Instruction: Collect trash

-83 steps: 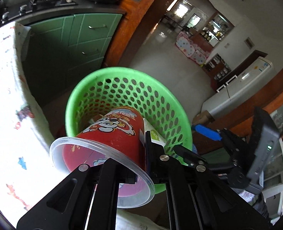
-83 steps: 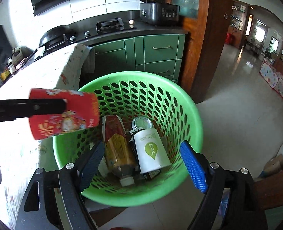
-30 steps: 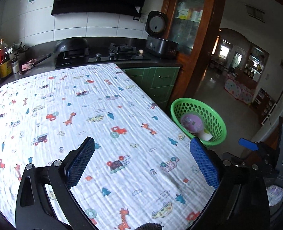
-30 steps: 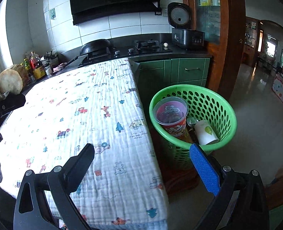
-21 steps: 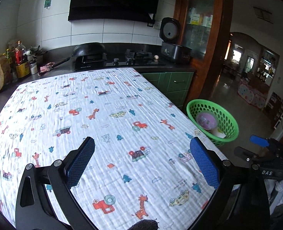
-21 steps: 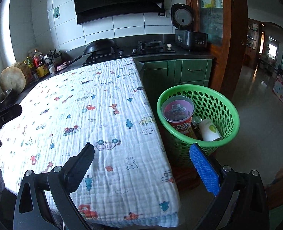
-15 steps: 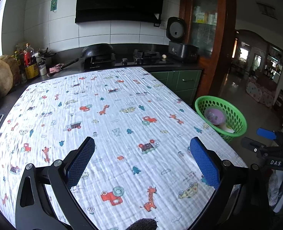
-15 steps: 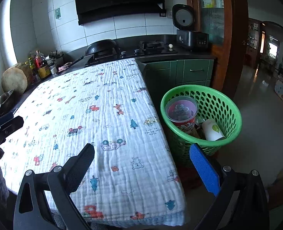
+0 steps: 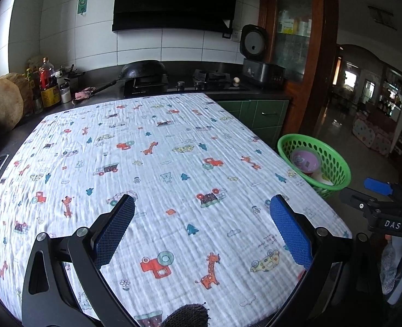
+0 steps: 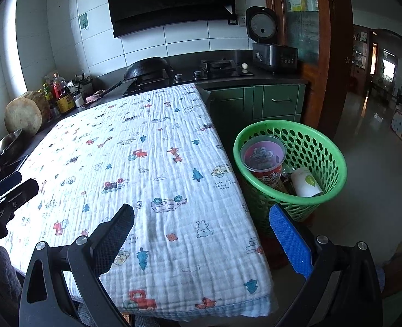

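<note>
A green perforated basket (image 10: 329, 147) (image 9: 342, 169) stands on the floor off the table's right edge. Inside it a red snack tub (image 10: 263, 158) (image 9: 304, 160) with a clear lid stands upright beside a white paper cup (image 10: 306, 181) and some darker trash. My left gripper (image 9: 201, 218) hangs open over the near part of the patterned tablecloth (image 9: 152, 163), nothing between its fingers. My right gripper (image 10: 201, 226) is open too, above the table's near right corner, short of the basket. Each gripper shows at the edge of the other's view.
A dark counter at the back holds a wok (image 9: 143, 70), a gas hob (image 10: 220, 65), a rice cooker (image 10: 272, 46) and bottles (image 9: 47, 81) on the left. Green cabinets (image 10: 269, 103) stand behind the basket. A tiled floor (image 10: 378, 177) stretches off to the right.
The left gripper let go of the red tub, which now stands in the basket. Both grippers have drawn back from the basket to the table's near side, still open.
</note>
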Demonstrator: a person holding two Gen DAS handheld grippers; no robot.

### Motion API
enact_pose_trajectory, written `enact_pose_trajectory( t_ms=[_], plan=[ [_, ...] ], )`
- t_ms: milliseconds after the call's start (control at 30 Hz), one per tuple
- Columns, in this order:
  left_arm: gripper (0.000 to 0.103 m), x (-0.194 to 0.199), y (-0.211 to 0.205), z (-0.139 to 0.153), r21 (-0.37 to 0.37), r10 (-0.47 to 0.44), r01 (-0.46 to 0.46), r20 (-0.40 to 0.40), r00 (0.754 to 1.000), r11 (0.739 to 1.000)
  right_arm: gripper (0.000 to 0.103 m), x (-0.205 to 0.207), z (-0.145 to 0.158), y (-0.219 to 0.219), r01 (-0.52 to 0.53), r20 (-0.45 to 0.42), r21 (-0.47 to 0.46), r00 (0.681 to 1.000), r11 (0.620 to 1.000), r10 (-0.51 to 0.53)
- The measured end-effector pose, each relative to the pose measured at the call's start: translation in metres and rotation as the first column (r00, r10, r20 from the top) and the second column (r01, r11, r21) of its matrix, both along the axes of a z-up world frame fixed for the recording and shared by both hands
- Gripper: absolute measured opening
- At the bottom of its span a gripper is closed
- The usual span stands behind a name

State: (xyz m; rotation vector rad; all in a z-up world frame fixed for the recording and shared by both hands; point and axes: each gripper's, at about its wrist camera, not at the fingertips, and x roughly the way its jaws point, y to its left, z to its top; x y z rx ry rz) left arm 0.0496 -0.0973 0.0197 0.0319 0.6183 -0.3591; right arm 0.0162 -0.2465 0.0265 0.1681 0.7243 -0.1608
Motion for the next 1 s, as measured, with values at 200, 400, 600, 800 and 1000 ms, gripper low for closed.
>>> enact_pose_trajectory(
  t_ms=[200,400,600,800,1000],
  plan=[
    [0.098,-0.003,0.003,-0.004,0.008,0.013,-0.013,-0.004,1.0,1.0,0.096,0.002,-0.004,0.005,-0.011,-0.014,0.004,1.0,1.0,0.011],
    [0.098,-0.005,0.007,-0.004,0.012,0.022,-0.022,0.001,1.0,1.0,0.096,0.004,-0.002,0.008,-0.019,-0.011,0.001,1.0,1.0,0.019],
    [0.098,-0.008,0.006,-0.001,0.018,0.022,-0.023,0.013,1.0,1.0,0.096,0.003,0.0,0.01,-0.023,-0.007,0.0,1.0,1.0,0.023],
    [0.098,-0.008,0.006,-0.002,0.024,0.027,-0.027,0.01,1.0,0.999,0.096,0.002,0.001,0.011,-0.025,-0.003,-0.001,1.0,1.0,0.025],
    [0.098,-0.009,0.006,-0.002,0.029,0.03,-0.031,0.016,0.999,0.999,0.096,0.002,0.001,0.011,-0.025,-0.003,-0.002,1.0,1.0,0.025]
  ],
)
